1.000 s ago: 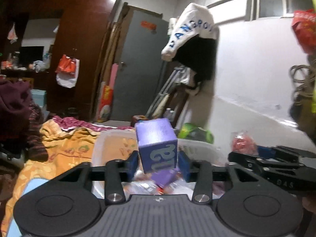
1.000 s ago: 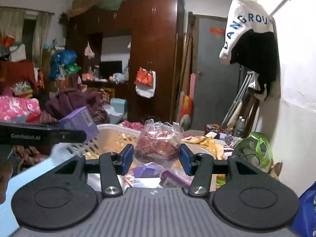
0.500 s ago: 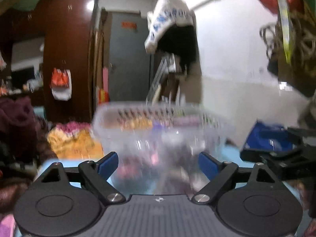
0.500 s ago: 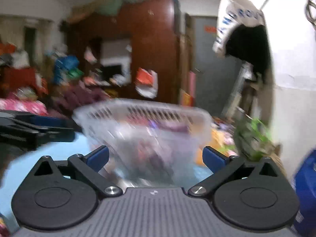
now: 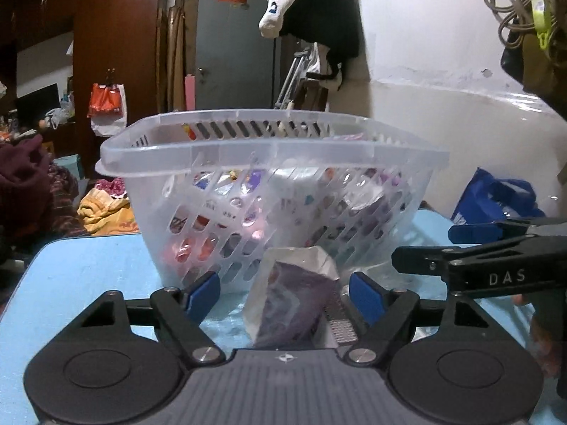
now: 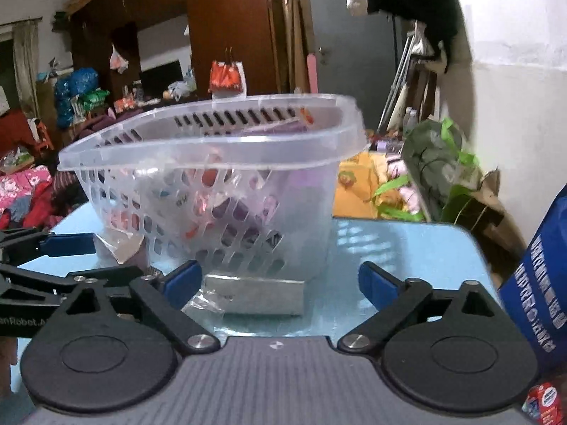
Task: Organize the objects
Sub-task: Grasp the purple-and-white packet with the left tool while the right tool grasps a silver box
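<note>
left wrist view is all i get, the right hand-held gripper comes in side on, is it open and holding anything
Observer: Open. In the right wrist view the right hand-held gripper has its blue pads wide apart and grips nothing.
Operator: whats lying ahead of it
Observer: A flat silver foil packet lies on the light blue table, just in front of the foot of the clear slotted plastic basket, between the lines of the two fingers.
Operator: anything past the table on that side
Observer: Yes, a green leaf-patterned plastic bag sits beyond the table's far right edge, by the white wall.
</note>
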The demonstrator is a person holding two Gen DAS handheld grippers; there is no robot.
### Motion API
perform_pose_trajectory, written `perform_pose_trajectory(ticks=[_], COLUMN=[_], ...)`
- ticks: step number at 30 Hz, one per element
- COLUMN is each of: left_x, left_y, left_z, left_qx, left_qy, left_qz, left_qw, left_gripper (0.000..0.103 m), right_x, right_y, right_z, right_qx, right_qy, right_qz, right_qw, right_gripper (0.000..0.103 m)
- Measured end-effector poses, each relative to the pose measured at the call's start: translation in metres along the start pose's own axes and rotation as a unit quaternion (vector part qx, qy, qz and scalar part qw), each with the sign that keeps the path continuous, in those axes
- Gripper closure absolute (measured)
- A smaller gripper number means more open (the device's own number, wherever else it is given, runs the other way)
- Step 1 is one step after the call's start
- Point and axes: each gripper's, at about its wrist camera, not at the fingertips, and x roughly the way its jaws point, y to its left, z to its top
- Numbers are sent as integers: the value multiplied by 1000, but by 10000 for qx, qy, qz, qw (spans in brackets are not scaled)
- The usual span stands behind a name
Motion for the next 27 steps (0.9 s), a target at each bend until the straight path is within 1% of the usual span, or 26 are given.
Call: perform_pose_trajectory(ticks=[3, 5, 6, 8, 10, 14, 19, 20, 21, 23, 24, 25, 26, 27], left_x=[0, 0, 2, 3, 1, 2, 6, 6, 7, 7, 6, 6, 3, 2], left_y=[7, 13, 13, 11, 9, 9, 7, 6, 6, 5, 5, 4, 3, 3], left_z=[-2, -3, -4, -5, -5, -3, -2, -1, -1, -1, -1, -1, -2, -1], left_qx=[-86, -220, -250, -194, -136, -201, -190, -197, -198, -207, -209, -194, -171, -167], left_qy=[-19, 18, 51, 75, 33, 22, 37, 36, 31, 26, 13, -19, -70, -93], left_qz=[92, 8, 2, 65, 129, 140, 189, 186, 189, 190, 195, 172, 114, 97], left_qw=[9999, 9998, 9997, 9998, 9998, 9997, 9996, 9996, 9996, 9996, 9996, 9997, 9998, 9998], left_gripper=[19, 19, 19, 19, 19, 19, 19, 19, 19, 19, 20, 35, 55, 59], right_x=[6, 11, 14, 18, 19, 18, 19, 19, 19, 19, 18, 17, 15, 13], right_y=[0, 2, 3, 3, 2, -1, -4, -4, -5, -6, -7, -7, -7, -8], right_z=[-1, -2, -3, -3, -4, -6, -8, -8, -8, -8, -9, -9, -10, -10], right_qx=[13, 11, 1, -1, 37, 162, 219, 229, 246, 279, 276, 280, 275, 284], right_qy=[118, 193, 226, 245, 281, 281, 285, 290, 291, 282, 272, 261, 229, 178], right_qz=[83, 152, 118, 58, 103, 103, 184, 210, 248, 304, 317, 316, 299, 270], right_qw=[9999, 9997, 9997, 9997, 9995, 9994, 9992, 9991, 9990, 9988, 9987, 9988, 9989, 9991], right_gripper=[11, 11, 11, 11, 11, 15, 17, 19, 23, 25, 26, 26, 27, 27])
